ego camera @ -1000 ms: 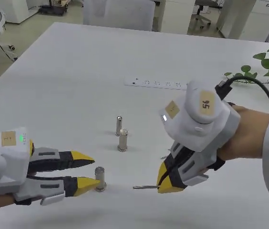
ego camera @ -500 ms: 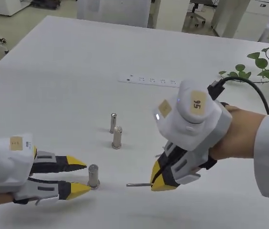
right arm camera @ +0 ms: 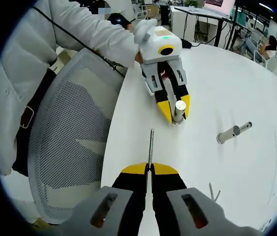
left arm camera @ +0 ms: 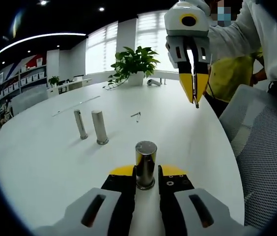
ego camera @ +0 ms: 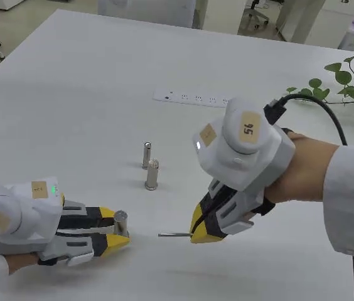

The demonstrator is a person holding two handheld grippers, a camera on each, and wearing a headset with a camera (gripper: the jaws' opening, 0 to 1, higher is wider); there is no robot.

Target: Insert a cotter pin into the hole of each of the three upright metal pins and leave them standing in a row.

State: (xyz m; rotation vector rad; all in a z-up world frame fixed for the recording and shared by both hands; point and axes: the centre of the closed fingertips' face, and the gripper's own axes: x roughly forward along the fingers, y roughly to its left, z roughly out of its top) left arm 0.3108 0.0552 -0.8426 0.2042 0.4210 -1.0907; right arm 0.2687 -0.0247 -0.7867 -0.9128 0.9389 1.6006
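Left gripper (ego camera: 119, 227) (left arm camera: 146, 173) clamped on nearest metal pin (ego camera: 121, 221) (left arm camera: 146, 161), jaws narrowed to pin width and touching its lower part on both sides; pin upright on table (ego camera: 70, 94), top half clear above the jaws. Lying low and nearly flat on the tabletop, pointing toward the right gripper (ego camera: 196, 236) (right arm camera: 149, 169), hand behind it at the table edge. Right gripper jaws pressed together on 1 end of a cotter pin (ego camera: 173, 234) (right arm camera: 151, 143); rest of the pin sticking straight out from the tips, roughly level, aimed at the held pin, free end near but apart from it. Tilted steeply, tips down just above the table, body up and back, hand (ego camera: 302, 172) wrapped around it from the right, wrist raised. Middle pin (ego camera: 152, 174) (left arm camera: 99, 127) and far pin (ego camera: 146, 155) (left arm camera: 80, 124) upright, just beside each other, farther back. Spare cotter pin (left arm camera: 136, 116) flat on the table, well apart from the grippers. Power strip (ego camera: 193, 98) beyond.
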